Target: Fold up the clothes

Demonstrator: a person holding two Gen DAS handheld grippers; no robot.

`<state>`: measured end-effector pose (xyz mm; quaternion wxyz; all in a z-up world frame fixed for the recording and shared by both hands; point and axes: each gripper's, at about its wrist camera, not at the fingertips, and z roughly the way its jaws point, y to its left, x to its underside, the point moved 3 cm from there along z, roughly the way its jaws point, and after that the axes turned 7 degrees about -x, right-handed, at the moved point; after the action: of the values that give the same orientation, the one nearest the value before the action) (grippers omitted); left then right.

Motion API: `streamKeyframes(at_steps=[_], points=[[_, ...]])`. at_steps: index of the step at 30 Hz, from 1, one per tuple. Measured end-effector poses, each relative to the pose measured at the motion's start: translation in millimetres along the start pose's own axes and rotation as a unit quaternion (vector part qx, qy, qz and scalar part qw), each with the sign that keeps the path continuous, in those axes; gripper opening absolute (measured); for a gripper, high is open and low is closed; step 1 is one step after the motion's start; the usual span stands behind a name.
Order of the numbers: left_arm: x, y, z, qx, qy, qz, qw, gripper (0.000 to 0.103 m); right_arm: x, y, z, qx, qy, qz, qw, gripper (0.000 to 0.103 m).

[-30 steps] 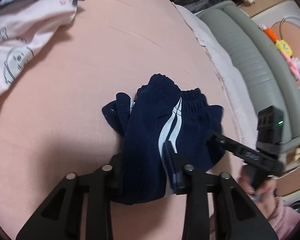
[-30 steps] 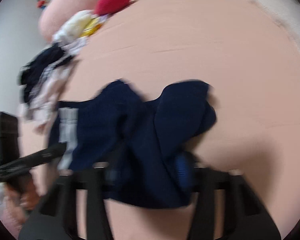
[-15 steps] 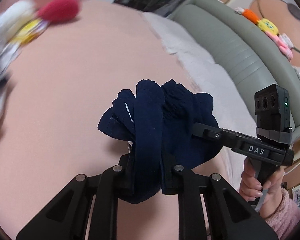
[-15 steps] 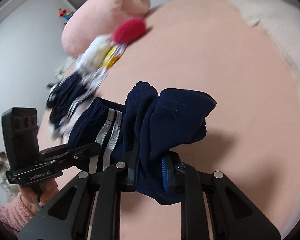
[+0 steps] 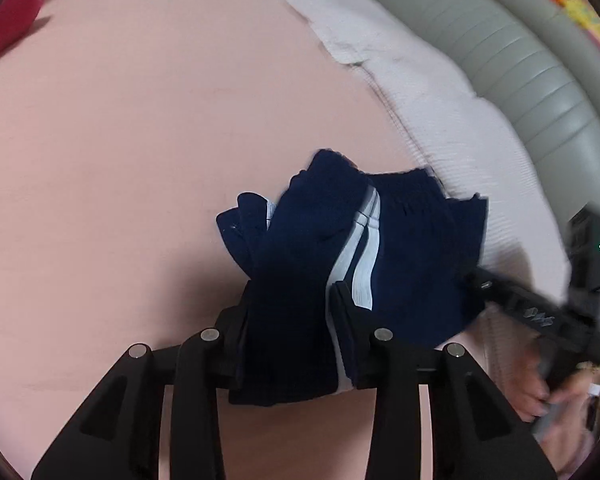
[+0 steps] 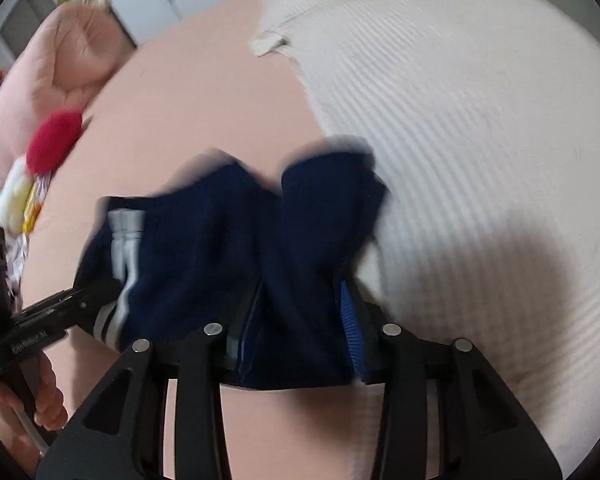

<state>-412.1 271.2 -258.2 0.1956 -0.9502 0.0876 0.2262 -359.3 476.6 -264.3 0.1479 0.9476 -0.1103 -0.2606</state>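
Note:
Navy shorts (image 5: 308,232) with white side stripes hang bunched over the pink sheet, at the edge of a white blanket. My left gripper (image 5: 292,304) has one fold of them between its fingers, and its jaws are opening, the gap wider than before. In the right wrist view the same shorts (image 6: 204,248) are blurred. My right gripper (image 6: 300,312) has another fold between its blue pads, and its jaws are opening too. The cloth fills both gaps loosely. Each gripper appears at the edge of the other's view.
The pink sheet (image 5: 140,140) stretches to the left and the ribbed white blanket (image 6: 460,100) to the right. A grey padded bed side (image 5: 520,60) runs beyond the blanket. A red plush (image 6: 54,140), a pink pillow (image 6: 60,60) and loose clothes lie far left. Hands (image 5: 540,392) grip the handles.
Both grippers have carried the shorts sideways from mid-bed to the white blanket's edge. The clothes pile has left the left wrist view. Both pairs of fingers now stand wider apart.

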Motion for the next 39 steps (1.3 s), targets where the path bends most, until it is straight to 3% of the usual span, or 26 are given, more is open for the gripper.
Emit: streamKeyframes(at_steps=[2,4,5,7,9,11,13,15,19,21,24,26,31,39], points=[[-6.8,-5.0,-21.5,-0.013,-0.050,0.009,0.9986,0.043,-4.1,7.7,-9.4,0.009,-0.013,-0.012,1.000,0.040],[-5.2,-15.7,-24.0,-0.019,-0.058,0.038,0.9974,0.043,-11.8,21.4,-24.5,0.014,-0.048,-0.031,0.998,0.043],[-3.7,-21.5,-23.6,-0.021,-0.058,0.053,0.9966,0.043,-13.5,28.8,-28.2,0.007,-0.055,-0.041,0.998,0.051],[-0.7,-33.2,-22.7,-0.026,-0.059,0.085,0.9943,0.043,-8.8,39.6,-19.0,-0.003,-0.028,-0.067,0.997,0.052],[3.6,-45.5,2.7,-0.074,-0.022,0.125,0.9891,0.043,3.0,40.3,-2.1,0.014,0.010,-0.092,0.996,0.051],[3.3,-49.5,15.7,-0.095,-0.006,0.153,0.9837,0.040,10.6,31.9,8.9,0.040,0.025,-0.107,0.993,0.046],[-3.3,-46.8,11.2,-0.107,-0.003,0.161,0.9811,0.040,7.0,24.0,2.4,0.032,0.016,-0.095,0.995,0.039],[-12.3,-44.4,2.8,-0.118,-0.002,0.164,0.9794,0.041,-0.1,21.4,-7.6,0.051,0.005,-0.080,0.996,0.041],[-16.6,-20.8,-30.1,-0.135,-0.023,0.142,0.9805,0.047,-1.5,25.9,-19.5,0.073,0.002,-0.071,0.995,0.047],[-17.5,-6.1,-49.0,-0.127,-0.030,0.112,0.9851,0.059,-2.3,40.8,-26.9,0.060,-0.006,-0.073,0.996,0.062],[-18.1,17.4,-79.0,-0.143,-0.045,0.078,0.9857,0.066,5.6,95.1,-33.8,0.028,-0.019,-0.085,0.996,0.077],[-13.8,38.8,-106.4,-0.157,-0.054,0.058,0.9845,0.068,12.4,132.3,-38.7,0.010,-0.019,-0.099,0.995,0.081],[-3.0,81.5,-172.1,-0.186,-0.076,0.014,0.9794,0.071,16.4,207.2,-53.8,-0.002,-0.017,-0.124,0.992,0.088],[22.8,110.6,-283.5,-0.231,-0.125,-0.021,0.9646,0.074,36.1,290.6,-126.3,0.035,-0.057,-0.132,0.989,0.102]])
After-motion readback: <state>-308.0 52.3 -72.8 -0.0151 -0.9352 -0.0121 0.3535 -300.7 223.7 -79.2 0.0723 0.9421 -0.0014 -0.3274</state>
